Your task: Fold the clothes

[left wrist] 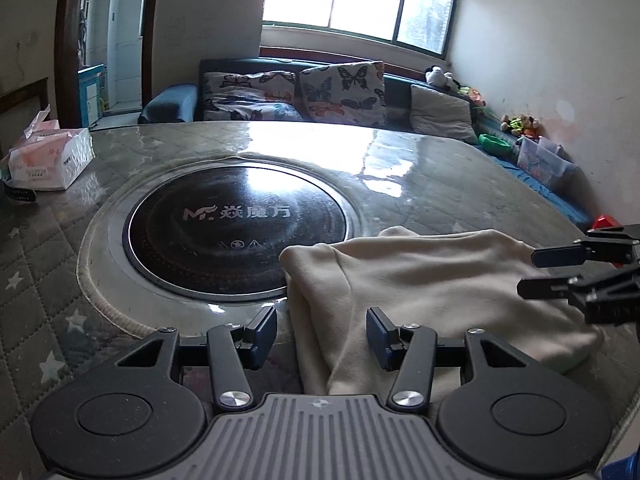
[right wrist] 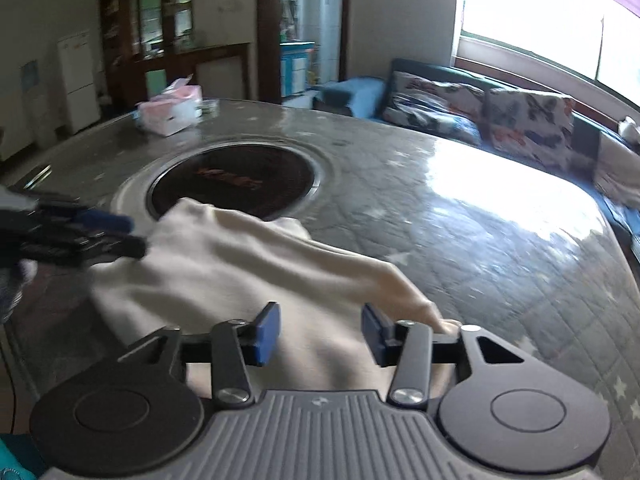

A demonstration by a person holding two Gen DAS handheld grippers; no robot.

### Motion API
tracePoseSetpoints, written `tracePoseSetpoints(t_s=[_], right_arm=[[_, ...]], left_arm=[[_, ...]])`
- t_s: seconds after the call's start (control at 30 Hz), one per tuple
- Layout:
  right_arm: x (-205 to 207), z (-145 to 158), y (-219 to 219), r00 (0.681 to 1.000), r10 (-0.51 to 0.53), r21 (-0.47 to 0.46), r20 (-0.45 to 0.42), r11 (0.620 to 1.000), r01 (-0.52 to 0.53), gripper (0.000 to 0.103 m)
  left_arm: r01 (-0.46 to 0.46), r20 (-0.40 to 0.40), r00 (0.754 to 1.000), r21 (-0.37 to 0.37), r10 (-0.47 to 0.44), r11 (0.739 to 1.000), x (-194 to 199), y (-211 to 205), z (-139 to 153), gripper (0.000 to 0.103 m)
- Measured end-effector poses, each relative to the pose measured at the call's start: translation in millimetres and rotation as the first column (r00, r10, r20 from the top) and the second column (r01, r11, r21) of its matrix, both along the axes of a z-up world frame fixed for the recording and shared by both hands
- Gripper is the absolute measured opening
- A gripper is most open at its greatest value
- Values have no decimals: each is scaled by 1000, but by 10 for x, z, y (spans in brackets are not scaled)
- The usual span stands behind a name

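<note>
A cream garment (left wrist: pixel 420 280) lies bunched on the quilted table cover (left wrist: pixel 48 280), its far edge overlapping the round black cooktop (left wrist: pixel 236 224). My left gripper (left wrist: pixel 322 330) is open above the garment's left fold, and neither pad touches the cloth. At the right edge of the left wrist view, my right gripper (left wrist: pixel 528 272) hovers over the garment's right side. In the right wrist view the garment (right wrist: pixel 224 264) spreads below my right gripper (right wrist: pixel 320 330), whose blue pads stand apart, open, with nothing gripped. My left gripper (right wrist: pixel 134 236) reaches in from the left.
A pink tissue box (left wrist: pixel 48 160) sits at the table's far left. Beyond the table stands a sofa with butterfly cushions (left wrist: pixel 340 92). Toys and a plastic bin (left wrist: pixel 540 156) line the right wall. The tabletop to the right (right wrist: pixel 500 220) is glossy and bare.
</note>
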State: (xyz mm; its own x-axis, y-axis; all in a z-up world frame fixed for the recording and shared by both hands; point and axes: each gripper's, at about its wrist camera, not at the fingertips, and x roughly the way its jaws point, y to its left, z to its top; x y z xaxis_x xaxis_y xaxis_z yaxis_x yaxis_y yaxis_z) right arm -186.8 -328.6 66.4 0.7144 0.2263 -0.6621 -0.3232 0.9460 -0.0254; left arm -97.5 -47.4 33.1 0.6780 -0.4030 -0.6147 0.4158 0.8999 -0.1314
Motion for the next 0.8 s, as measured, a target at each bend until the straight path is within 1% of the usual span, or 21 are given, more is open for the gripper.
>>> tracePoseSetpoints(t_s=[0.07, 0.2, 0.33, 0.47, 0.63, 0.8], right_arm=[[45, -57, 55, 1000, 4, -3, -12, 1000, -4, 51], [129, -128, 68, 999, -5, 9, -46, 1000, 5, 51], [210, -45, 101, 1000, -3, 1, -23, 1000, 3, 52], [437, -56, 123, 999, -42, -11, -18, 999, 41, 51], [671, -202, 82, 995, -93, -5, -45, 996, 93, 51], [647, -156, 61, 994, -98, 1, -39, 995, 98, 51]], left_arm=[[-9, -8, 1000, 13, 9, 1000, 17, 2, -39, 53], [-20, -24, 1000, 3, 20, 1000, 10, 64, -78, 55], [-18, -25, 1000, -2, 18, 1000, 8, 73, -90, 55], [-15, -27, 1000, -4, 15, 1000, 20, 75, -99, 55], [-11, -33, 999, -14, 11, 1000, 30, 108, -109, 56], [-12, -33, 999, -24, 11, 1000, 33, 131, -78, 57]])
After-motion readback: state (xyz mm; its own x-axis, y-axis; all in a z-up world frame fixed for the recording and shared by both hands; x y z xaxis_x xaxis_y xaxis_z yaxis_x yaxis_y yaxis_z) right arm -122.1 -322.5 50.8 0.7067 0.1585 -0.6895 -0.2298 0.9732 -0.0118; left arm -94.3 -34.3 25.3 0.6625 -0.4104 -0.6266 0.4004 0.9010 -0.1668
